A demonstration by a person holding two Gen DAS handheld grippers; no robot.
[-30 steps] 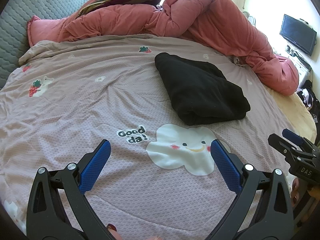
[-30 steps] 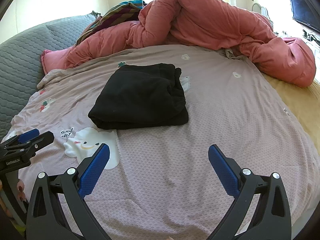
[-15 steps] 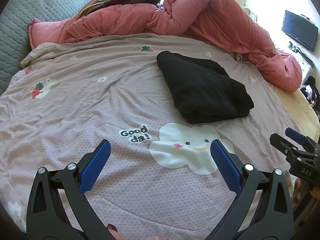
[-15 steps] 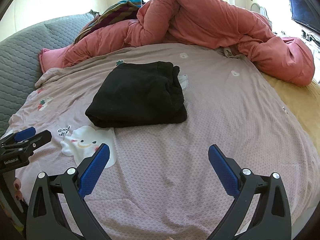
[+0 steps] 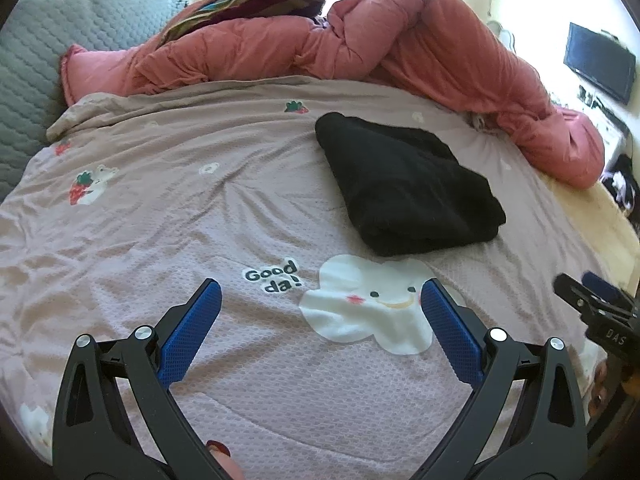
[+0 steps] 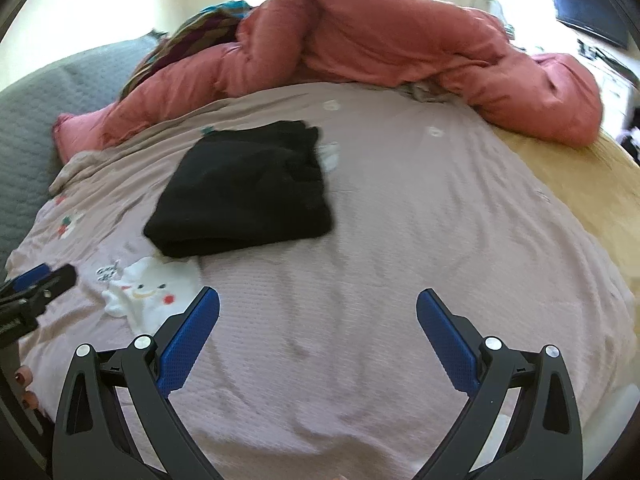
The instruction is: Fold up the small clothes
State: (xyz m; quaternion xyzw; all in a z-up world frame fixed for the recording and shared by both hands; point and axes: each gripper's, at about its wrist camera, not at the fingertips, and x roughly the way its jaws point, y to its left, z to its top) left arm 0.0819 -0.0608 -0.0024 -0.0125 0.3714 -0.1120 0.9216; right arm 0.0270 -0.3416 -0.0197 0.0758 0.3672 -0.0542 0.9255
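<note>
Both my grippers, left gripper (image 5: 320, 312) and right gripper (image 6: 318, 316), keep backing off with jaws wide open and empty, leaving the black garment (image 5: 404, 184) folded at 1 o'clock on the bed (image 5: 160, 208), so I judge this piece finished.

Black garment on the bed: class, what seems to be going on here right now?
A person holds a gripper in each hand. The left gripper and right gripper both hang open and empty above the sheet. The black garment lies folded and untouched, in front of the pink duvet.
</note>
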